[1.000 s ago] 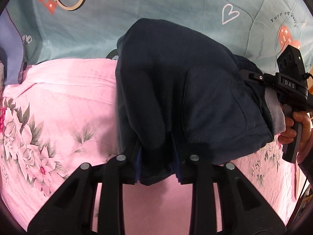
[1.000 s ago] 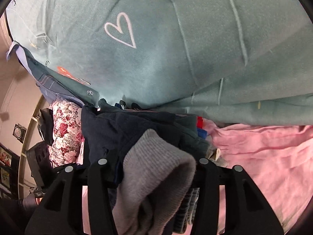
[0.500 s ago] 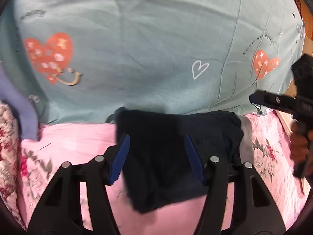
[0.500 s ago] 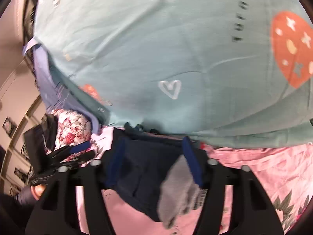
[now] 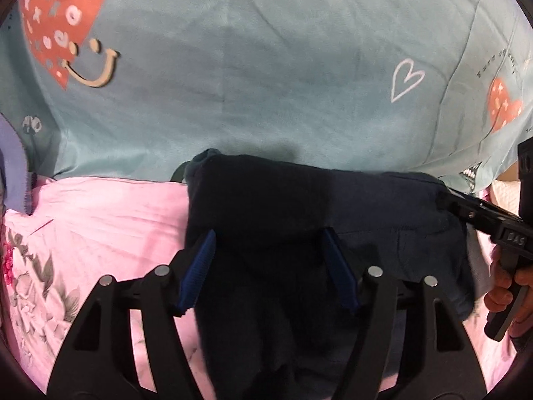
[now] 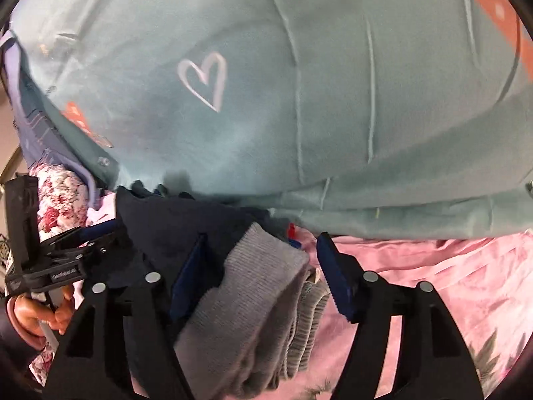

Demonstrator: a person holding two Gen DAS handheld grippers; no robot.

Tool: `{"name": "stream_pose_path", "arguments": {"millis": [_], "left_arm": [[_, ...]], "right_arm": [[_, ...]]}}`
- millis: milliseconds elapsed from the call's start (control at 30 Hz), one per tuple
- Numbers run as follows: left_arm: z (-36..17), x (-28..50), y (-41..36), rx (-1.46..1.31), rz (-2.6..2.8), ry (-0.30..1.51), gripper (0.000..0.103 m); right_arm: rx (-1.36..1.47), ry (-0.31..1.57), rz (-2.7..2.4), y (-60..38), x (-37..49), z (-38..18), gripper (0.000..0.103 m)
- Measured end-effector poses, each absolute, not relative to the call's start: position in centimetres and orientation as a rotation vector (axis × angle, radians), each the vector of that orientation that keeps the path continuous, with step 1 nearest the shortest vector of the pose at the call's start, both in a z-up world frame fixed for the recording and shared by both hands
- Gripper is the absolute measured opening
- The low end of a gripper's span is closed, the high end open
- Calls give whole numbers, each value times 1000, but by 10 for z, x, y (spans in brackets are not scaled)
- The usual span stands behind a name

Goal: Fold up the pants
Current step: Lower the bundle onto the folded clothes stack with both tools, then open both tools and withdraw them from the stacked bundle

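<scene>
The dark navy pants (image 5: 299,220) lie folded in a thick bundle on the pink floral sheet (image 5: 100,220). My left gripper (image 5: 268,273) is open, its blue pads spread on either side of the bundle's near end. My right gripper (image 6: 260,276) is open too, its pads astride the grey ribbed waistband (image 6: 253,293) at the bundle's other end. The navy cloth (image 6: 173,223) runs leftward from there. Each gripper shows in the other's view: the right one at the edge of the left wrist view (image 5: 463,213), the left one in the right wrist view (image 6: 96,240).
A teal blanket (image 5: 266,66) with heart prints rises just behind the pants. A lilac cloth (image 5: 13,166) lies at the far left. A red-and-white floral fabric (image 6: 56,200) sits beyond the left gripper.
Both grippers let go of the pants and opened. They pulled back and up half a second ago, and now sit low again with their pads around the bundle's ends.
</scene>
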State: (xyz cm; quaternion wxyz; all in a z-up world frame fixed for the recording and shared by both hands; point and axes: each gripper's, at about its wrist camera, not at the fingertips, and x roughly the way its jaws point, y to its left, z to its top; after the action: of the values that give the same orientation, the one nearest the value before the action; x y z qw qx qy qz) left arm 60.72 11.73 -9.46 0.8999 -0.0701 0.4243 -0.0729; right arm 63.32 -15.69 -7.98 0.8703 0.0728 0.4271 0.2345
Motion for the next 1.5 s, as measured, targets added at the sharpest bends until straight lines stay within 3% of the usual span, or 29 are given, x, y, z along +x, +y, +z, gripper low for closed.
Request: {"name": "stream_pose_path", "arguments": {"millis": [167,200,233,433,500,600,667,733,933,967,1000,1033,1500], "left_arm": [[-57,568,116,-79,-150,771,70],[-54,557,112,-76,-173,758,71],[-54,549,109,-74,-193,756,72],[-117,545,77,-16,-233,907,76],[-129,550,72,-20,-236,918,78],[-117,551,67,-28,-188,936,78],[-102,547,70,-47,-170,927,80],[-82,530,71,-26,-122,894,93],[-24,462,73,-34,-60,803,101],[-15,456,68,-33,-57,795,101],[-7,444,67,-30,-56,792,101],[0,432,66,-27,-60,789,101],[34,315,69,-10,-24,756,101]], "right_arm": [[154,726,565,-174,576,-15,61],[140,716,591,-174,568,-11,57],[121,716,618,-169,559,-10,46],[-41,898,535,-152,553,-76,38],[-61,906,488,-154,560,-95,41],[-46,926,440,-154,564,-89,50],[-24,942,436,-151,560,-80,51],[-4,895,431,-153,538,-56,60],[23,802,380,-139,462,-8,71],[17,797,366,-137,453,-5,76],[1,799,341,-134,442,1,94],[-14,794,319,-132,429,4,102],[-70,765,298,-117,327,18,102]]}}
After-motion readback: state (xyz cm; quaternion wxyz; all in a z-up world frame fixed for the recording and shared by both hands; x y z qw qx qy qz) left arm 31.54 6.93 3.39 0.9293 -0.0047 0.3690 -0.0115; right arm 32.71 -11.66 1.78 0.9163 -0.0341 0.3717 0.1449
